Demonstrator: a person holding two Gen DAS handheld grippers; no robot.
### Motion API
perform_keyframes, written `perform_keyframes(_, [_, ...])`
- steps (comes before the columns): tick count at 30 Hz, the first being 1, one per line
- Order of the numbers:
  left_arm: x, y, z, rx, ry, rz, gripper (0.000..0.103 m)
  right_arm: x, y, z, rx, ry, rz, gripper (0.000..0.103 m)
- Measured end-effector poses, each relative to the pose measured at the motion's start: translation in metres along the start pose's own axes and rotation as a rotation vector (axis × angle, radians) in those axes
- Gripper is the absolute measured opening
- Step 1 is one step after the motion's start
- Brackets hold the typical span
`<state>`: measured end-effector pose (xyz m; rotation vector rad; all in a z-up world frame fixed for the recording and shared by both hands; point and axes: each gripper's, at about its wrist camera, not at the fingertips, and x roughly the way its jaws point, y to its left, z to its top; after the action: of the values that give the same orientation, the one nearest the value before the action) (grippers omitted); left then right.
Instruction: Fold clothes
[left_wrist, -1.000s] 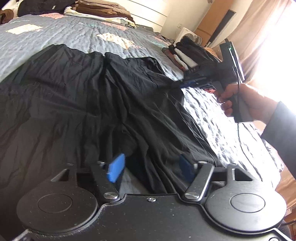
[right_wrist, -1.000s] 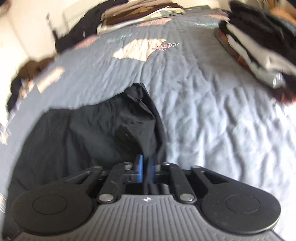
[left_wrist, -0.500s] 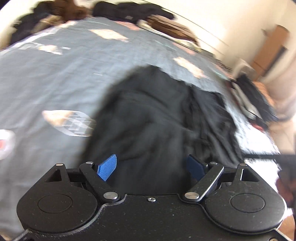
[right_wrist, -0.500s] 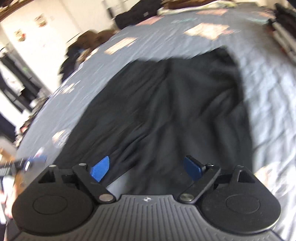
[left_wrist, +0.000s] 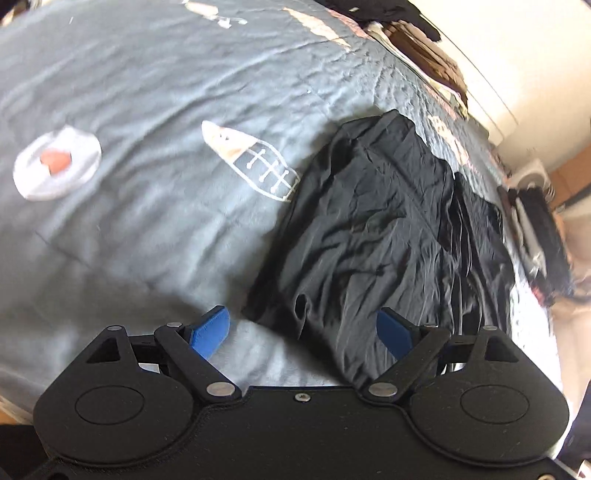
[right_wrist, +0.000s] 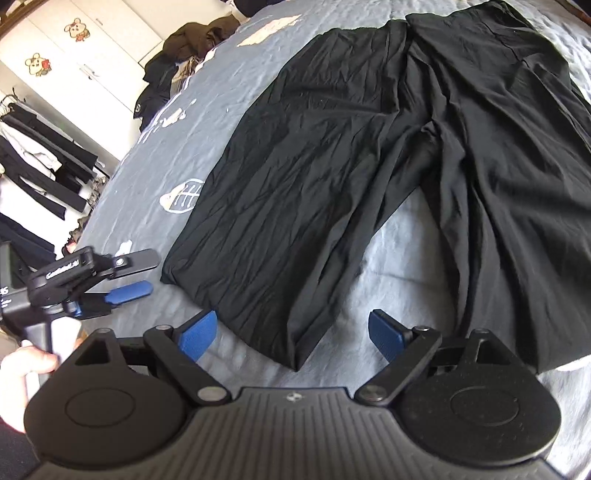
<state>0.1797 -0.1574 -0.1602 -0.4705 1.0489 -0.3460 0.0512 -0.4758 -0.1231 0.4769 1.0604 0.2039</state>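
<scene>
The black trousers (right_wrist: 369, 155) lay spread flat on the bed (right_wrist: 388, 266), legs toward me. Both my grippers, left (left_wrist: 301, 330) and right (right_wrist: 291, 332), hung over the hems, jaws apart, empty. Thin, limp, creased cloth, I judged; best pinched at a hem corner.

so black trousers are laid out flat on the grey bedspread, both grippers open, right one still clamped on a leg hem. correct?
Not quite. The right gripper is open and holds nothing: in the right wrist view its blue fingers stand apart on either side of the near hem of the black trousers. The rest holds: trousers spread on the grey bedspread, left gripper open too.
</scene>
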Motion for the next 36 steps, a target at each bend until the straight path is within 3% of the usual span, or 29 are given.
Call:
perform_keyframes(6, [0.008, 0.008, -0.001, -0.047, -0.032, -0.041, 0.079, 0.010, -0.019, -0.006, 0.129, 0.016, -0.004, 0.089])
perform_keyframes(13, [0.023, 0.004, -0.004, -0.055, -0.013, -0.109, 0.049, 0.022, -0.011, -0.001, 0.150, 0.026, -0.028, 0.093])
perform_keyframes(21, [0.033, 0.007, -0.005, -0.079, -0.013, -0.109, 0.051, 0.030, 0.000, 0.001, 0.124, 0.011, -0.054, 0.090])
perform_keyframes(30, [0.032, 0.018, -0.004, -0.109, -0.014, -0.151, 0.052, 0.020, -0.018, 0.000, 0.289, 0.033, 0.104, 0.092])
perform_keyframes(36, [0.032, 0.016, -0.006, -0.088, -0.027, -0.171, 0.058, 0.025, -0.024, 0.000, 0.352, 0.033, 0.185, 0.091])
